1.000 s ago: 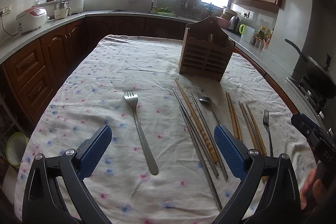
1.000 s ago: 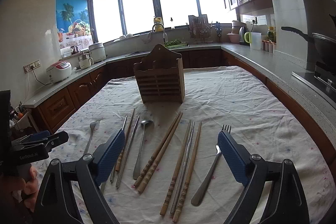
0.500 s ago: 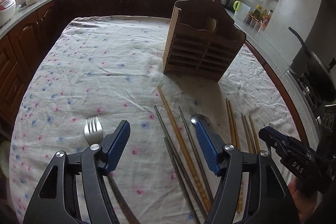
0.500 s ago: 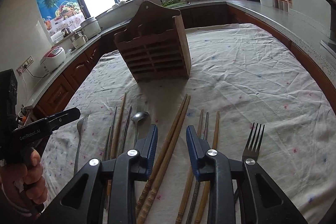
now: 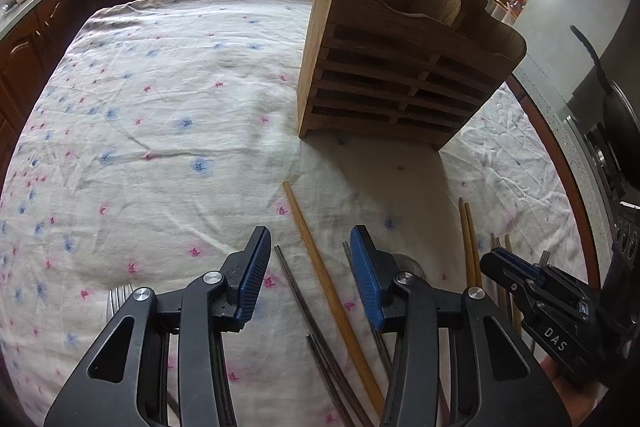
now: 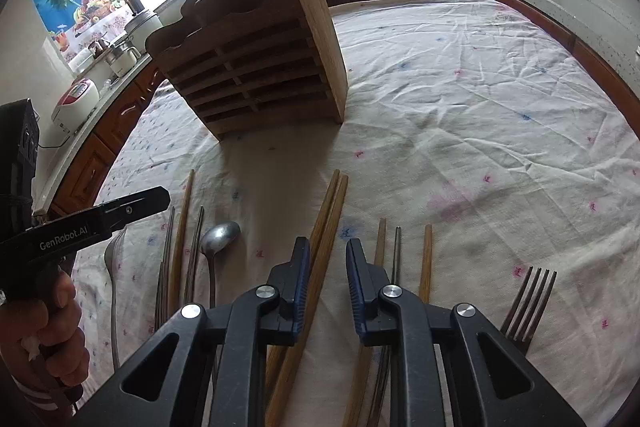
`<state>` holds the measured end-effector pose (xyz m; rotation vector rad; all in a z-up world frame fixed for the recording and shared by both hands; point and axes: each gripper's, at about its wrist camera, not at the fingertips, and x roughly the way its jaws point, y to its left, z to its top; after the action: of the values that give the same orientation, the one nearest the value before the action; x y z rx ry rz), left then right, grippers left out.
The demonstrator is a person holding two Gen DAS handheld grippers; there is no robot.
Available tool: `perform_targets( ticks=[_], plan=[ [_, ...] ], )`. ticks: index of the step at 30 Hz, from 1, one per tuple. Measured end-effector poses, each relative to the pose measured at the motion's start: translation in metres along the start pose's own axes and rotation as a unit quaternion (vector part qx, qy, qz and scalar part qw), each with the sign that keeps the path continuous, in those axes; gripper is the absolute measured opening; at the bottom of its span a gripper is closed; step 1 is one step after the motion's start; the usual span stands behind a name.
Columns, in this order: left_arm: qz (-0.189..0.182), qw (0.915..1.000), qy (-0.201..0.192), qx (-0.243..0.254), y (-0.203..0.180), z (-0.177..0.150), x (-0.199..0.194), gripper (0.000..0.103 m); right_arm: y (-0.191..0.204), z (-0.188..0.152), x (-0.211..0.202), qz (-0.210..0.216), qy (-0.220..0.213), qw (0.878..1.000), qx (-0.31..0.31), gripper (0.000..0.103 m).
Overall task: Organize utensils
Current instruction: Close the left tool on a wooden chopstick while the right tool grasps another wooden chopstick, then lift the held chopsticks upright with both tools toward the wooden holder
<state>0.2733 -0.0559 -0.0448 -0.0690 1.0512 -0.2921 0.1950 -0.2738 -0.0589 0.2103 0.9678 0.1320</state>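
Both grippers have dropped closer to the cloth and narrowed their jaws since a second ago, and the wooden holder now looms larger in each view.

Left wrist view: the left gripper hangs low over the tablecloth, its jaws partly apart and gripping nothing. Between its blue pads lie a wooden chopstick and a metal chopstick, running toward the near edge. The wooden utensil holder stands upright toward the far edge, well apart from them. A fork peeks out under the left finger. More wooden chopsticks lie to the right, beside the right gripper.

Right wrist view: the right gripper has its jaws narrowly apart, nothing clamped, above a pair of wooden chopsticks angled toward the holder. A spoon lies left of the pair; a second fork lies near the right edge. The left gripper shows at the left, held in a hand.
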Motion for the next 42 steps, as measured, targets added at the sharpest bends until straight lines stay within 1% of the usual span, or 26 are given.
perform_targets(
  ticks=[2, 7, 9, 10, 15, 16, 18, 20, 23, 25, 27, 31, 34, 42],
  plan=[
    [0.004, 1.0, 0.008, 0.001, 0.001, 0.004, 0.007, 0.036, 0.0, 0.002, 0.004, -0.001, 0.004, 1.0, 0.0, 0.016],
    [0.008, 0.9995, 0.03, 0.006, 0.003, 0.008, 0.022, 0.034, 0.002, 0.006, 0.009, -0.01, 0.012, 1.0, -0.01, 0.013],
    [0.012, 0.9994, 0.028, 0.014, 0.001, 0.009, 0.024, 0.034, 0.003, 0.008, 0.011, -0.014, 0.014, 1.0, -0.015, 0.012],
    [0.014, 0.9993, 0.029, 0.018, -0.001, 0.011, 0.025, 0.034, 0.006, 0.011, 0.013, -0.016, 0.015, 1.0, -0.018, 0.009],
    [0.017, 0.999, 0.027, 0.032, -0.009, 0.014, 0.029, 0.033, 0.01, 0.021, 0.019, -0.02, 0.027, 0.999, -0.028, 0.009],
    [0.02, 0.999, 0.023, 0.034, -0.01, 0.013, 0.028, 0.031, 0.011, 0.023, 0.02, -0.018, 0.026, 0.999, -0.027, 0.009],
    [0.027, 0.9987, 0.017, 0.039, -0.012, 0.012, 0.029, 0.017, 0.01, 0.024, 0.022, -0.015, 0.025, 0.999, -0.024, 0.01],
    [0.024, 0.9988, 0.014, 0.041, -0.015, 0.012, 0.031, 0.009, 0.012, 0.024, 0.024, -0.01, 0.019, 1.0, -0.023, 0.01],
    [0.024, 0.9988, 0.006, 0.041, -0.017, 0.012, 0.032, 0.008, 0.014, 0.023, 0.025, -0.014, 0.011, 0.999, -0.032, 0.01],
    [0.017, 0.9991, 0.007, 0.038, -0.017, 0.012, 0.031, 0.008, 0.015, 0.023, 0.025, -0.018, 0.009, 0.999, -0.03, 0.009],
    [0.002, 0.9996, 0.009, 0.028, -0.016, 0.012, 0.03, 0.007, 0.012, 0.023, 0.024, 0.002, 0.01, 1.0, -0.014, 0.007],
    [-0.012, 0.9997, -0.007, 0.022, -0.016, 0.008, 0.01, 0.006, 0.007, 0.02, 0.011, 0.028, 0.0, 1.0, 0.005, 0.006],
    [-0.026, 0.9992, -0.024, 0.02, -0.015, 0.004, -0.014, 0.004, 0.005, 0.02, -0.005, 0.043, -0.011, 0.999, 0.012, 0.006],
    [-0.057, 0.9955, -0.073, 0.021, -0.013, -0.009, -0.081, 0.004, 0.014, 0.019, -0.051, 0.063, -0.053, 0.997, 0.003, 0.006]
  ],
)
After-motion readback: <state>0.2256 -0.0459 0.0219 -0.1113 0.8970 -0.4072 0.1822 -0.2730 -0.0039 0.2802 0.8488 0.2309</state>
